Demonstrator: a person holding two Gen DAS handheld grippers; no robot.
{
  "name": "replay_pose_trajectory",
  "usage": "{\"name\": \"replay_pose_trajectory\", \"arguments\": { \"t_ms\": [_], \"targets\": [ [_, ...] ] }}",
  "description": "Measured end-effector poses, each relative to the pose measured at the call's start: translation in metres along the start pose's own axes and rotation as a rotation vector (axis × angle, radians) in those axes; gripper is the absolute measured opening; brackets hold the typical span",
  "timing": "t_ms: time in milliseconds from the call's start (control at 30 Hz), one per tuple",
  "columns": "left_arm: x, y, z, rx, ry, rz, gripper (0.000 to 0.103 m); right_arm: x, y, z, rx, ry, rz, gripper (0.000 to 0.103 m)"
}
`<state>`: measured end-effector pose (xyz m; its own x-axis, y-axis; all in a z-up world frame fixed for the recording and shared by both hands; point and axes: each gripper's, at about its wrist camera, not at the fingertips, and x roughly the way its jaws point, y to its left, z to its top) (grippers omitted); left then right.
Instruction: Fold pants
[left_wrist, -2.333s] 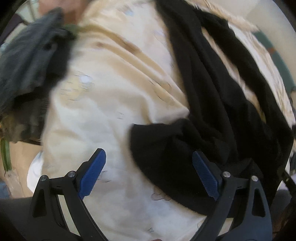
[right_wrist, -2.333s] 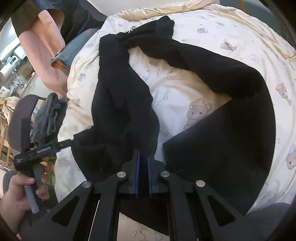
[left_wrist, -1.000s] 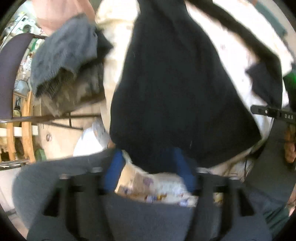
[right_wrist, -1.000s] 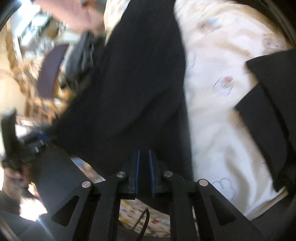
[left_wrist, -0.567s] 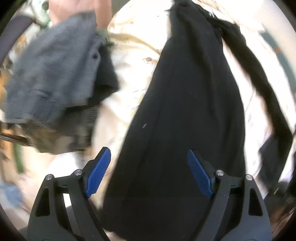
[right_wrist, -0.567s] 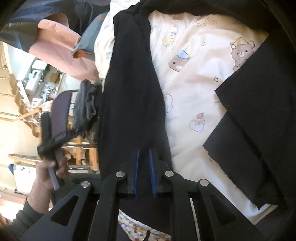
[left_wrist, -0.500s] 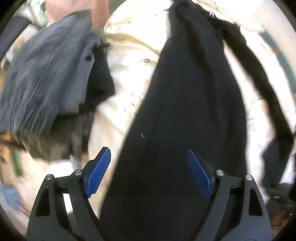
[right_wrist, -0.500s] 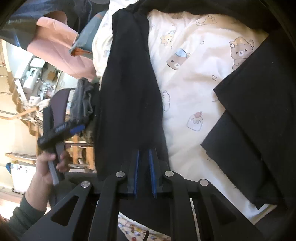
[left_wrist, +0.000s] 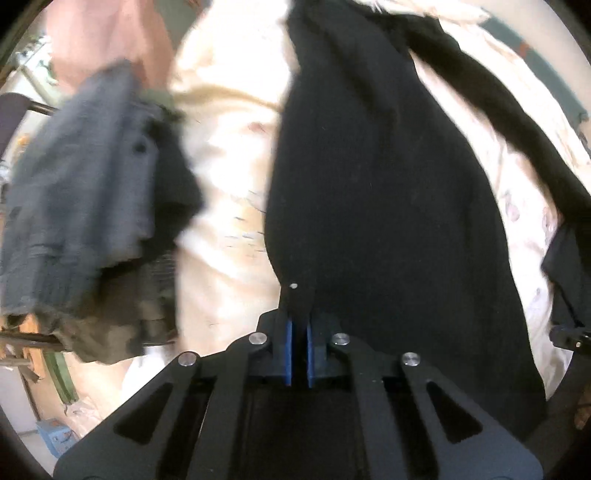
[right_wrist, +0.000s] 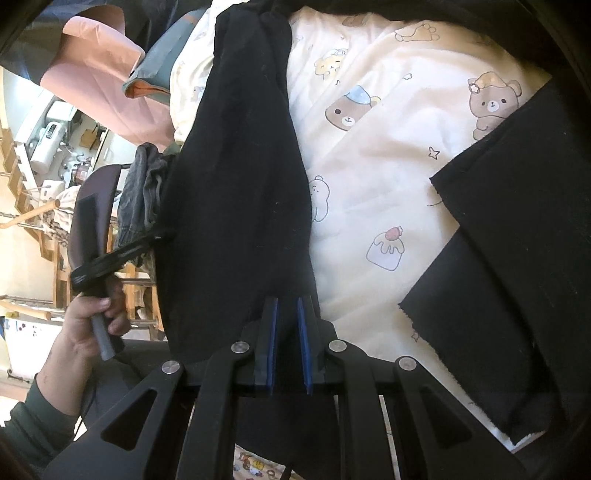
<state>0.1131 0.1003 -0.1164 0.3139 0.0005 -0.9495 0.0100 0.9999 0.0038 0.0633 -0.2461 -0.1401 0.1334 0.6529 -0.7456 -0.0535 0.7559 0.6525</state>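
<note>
Both grippers pinch the near hem of one leg of a pair of black pants (right_wrist: 240, 192), and that leg's long axis runs straight away from the fingers — bottom centre to top of each wrist view. The left gripper (left_wrist: 299, 354) has its blue pads pressed together on the cloth's left edge; the right gripper (right_wrist: 286, 347) clamps a thicker fold at the same leg's right edge, pads slightly apart with fabric between. In the right wrist view the left hand (right_wrist: 88, 325) shows at lower left, gripping its handle beside the leg. Neither hand is nearer: each holds one corner. Beyond, the pants' other end (right_wrist: 517, 240) lies flat at right on the bear-print blanket (right_wrist: 388, 155). Farther left, grey garments (left_wrist: 81, 192) hang over a chair (right_wrist: 92, 206). Count: one pair of pants, two grippers, one blanket.
</note>
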Motion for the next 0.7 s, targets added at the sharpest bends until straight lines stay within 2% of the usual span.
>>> {"name": "replay_pose_trajectory", "arguments": {
  "t_ms": [100,167,300,400,500,567,600,667,700],
  "targets": [
    [-0.007,0.021,-0.007,-0.044,0.001,0.104,0.003,-0.001,-0.003,0.0,0.012,-0.004,0.008,0.013],
    [0.002,0.03,-0.012,-0.095,0.046,0.078,0.003,-0.001,-0.004,0.002,0.011,-0.009,0.001,0.013],
    [0.01,0.018,-0.008,-0.051,0.048,0.146,0.004,0.0,-0.003,0.004,0.002,-0.011,-0.017,0.013],
    [0.019,0.018,-0.006,-0.071,0.063,0.143,0.004,0.004,-0.002,0.006,-0.002,-0.003,-0.026,0.015],
    [0.017,0.017,0.0,-0.077,0.066,0.139,0.005,0.015,-0.003,0.004,0.034,0.038,0.009,0.025],
    [0.017,0.017,-0.001,-0.073,0.06,0.137,0.005,0.023,0.001,0.0,0.02,0.073,-0.001,0.042],
    [0.016,0.016,0.0,-0.071,0.057,0.138,0.005,0.026,0.003,-0.003,0.003,0.091,-0.015,0.054],
    [0.013,0.016,-0.001,-0.071,0.059,0.137,0.005,0.039,0.009,-0.012,-0.039,0.163,-0.043,0.054],
    [0.014,0.015,0.0,-0.068,0.062,0.139,0.005,0.046,0.012,-0.017,-0.064,0.194,-0.059,0.048]
  ]
}}
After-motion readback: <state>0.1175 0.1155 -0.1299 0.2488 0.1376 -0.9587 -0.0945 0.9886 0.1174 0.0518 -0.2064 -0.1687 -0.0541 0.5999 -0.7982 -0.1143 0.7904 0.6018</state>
